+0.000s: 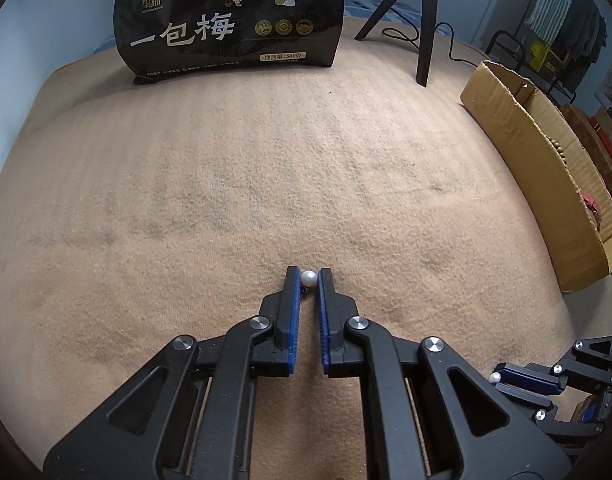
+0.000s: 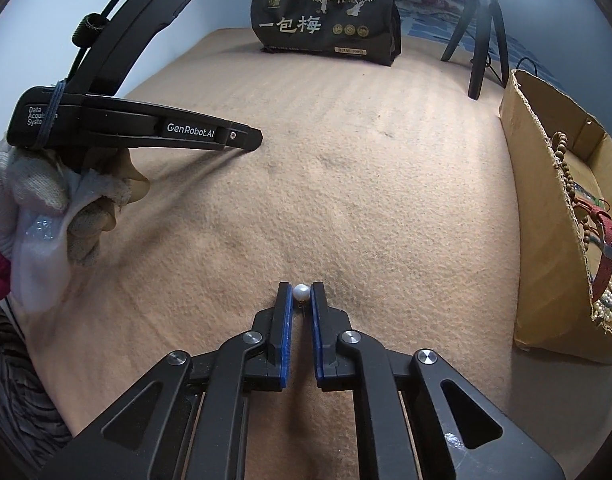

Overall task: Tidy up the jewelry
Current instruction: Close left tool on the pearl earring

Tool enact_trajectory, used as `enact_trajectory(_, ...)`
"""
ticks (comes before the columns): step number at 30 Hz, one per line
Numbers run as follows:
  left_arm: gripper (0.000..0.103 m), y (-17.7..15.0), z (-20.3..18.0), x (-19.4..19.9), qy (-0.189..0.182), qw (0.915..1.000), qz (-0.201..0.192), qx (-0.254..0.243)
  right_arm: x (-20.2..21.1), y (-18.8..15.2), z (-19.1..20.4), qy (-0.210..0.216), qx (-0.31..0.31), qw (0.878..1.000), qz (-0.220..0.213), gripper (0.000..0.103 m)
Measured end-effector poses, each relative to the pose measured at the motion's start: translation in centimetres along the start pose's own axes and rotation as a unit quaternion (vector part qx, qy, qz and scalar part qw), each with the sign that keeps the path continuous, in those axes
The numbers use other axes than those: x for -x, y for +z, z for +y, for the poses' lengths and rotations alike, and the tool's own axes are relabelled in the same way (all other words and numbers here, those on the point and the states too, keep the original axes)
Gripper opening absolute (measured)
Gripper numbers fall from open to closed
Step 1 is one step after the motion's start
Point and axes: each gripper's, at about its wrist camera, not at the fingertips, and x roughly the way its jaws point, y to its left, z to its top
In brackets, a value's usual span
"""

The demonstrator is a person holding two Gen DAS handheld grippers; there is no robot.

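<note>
My left gripper is shut on a white pearl earring, pinched at its blue-padded fingertips above the tan blanket. My right gripper is shut on a second white pearl earring in the same way. The right gripper also shows at the lower right of the left wrist view, its pearl at the tip. The left gripper's body shows at the upper left of the right wrist view, held by a gloved hand. A cardboard box at the right holds bead strings and a red strap.
A black snack bag stands at the back of the blanket. A black tripod with a cable stands at the back right. The cardboard box lies along the right edge.
</note>
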Motion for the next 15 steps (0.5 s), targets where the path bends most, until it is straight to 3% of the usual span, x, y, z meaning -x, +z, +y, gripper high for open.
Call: enact_trajectory(15,0.006,-0.1,-0.1,3.0,-0.007,0.9996,-0.024,0.009,1.9,0.3,1.4,-0.024,0.009,1.0,-0.013,0.007)
